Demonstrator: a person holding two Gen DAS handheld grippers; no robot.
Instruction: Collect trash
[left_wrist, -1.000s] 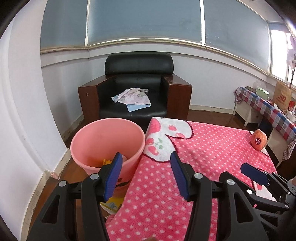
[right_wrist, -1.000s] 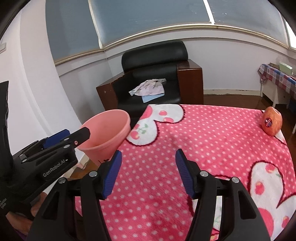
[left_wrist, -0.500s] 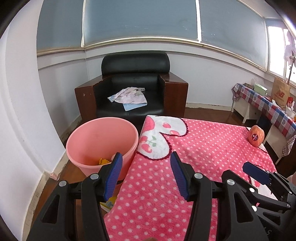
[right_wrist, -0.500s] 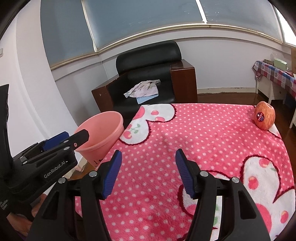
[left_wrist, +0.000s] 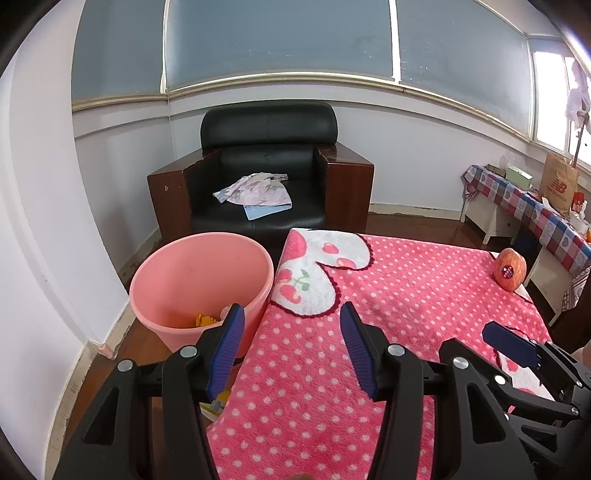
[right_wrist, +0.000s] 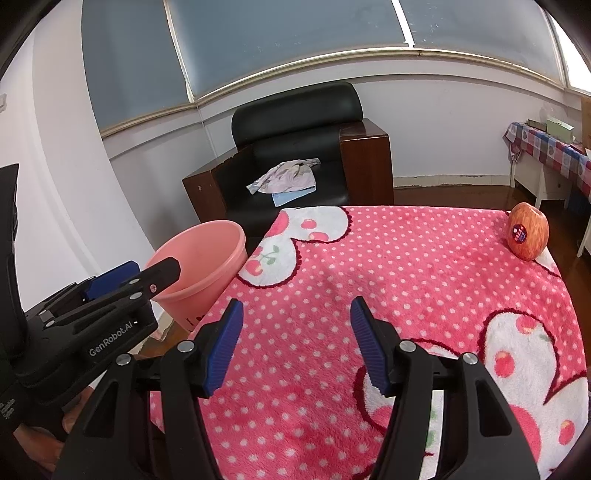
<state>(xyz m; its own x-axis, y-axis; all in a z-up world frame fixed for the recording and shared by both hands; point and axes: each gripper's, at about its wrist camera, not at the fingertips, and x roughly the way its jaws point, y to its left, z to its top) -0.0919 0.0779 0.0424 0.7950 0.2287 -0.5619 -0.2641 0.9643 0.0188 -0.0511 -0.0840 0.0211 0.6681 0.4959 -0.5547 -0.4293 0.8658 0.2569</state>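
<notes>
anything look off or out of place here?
Mostly tidy. An apple sits alone at the far corner of the pink blanket, close to the edge. Some yellow scrap lies on the floor beside the pink bucket, outside it. Crumpled cloth lies on the armchair seat.

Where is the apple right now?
The round red apple with a sticker sits at the far right corner of the pink polka-dot blanket in both wrist views, far from the pink plastic bucket.

Bucket (left_wrist: 192, 280) contents partly hidden
</notes>
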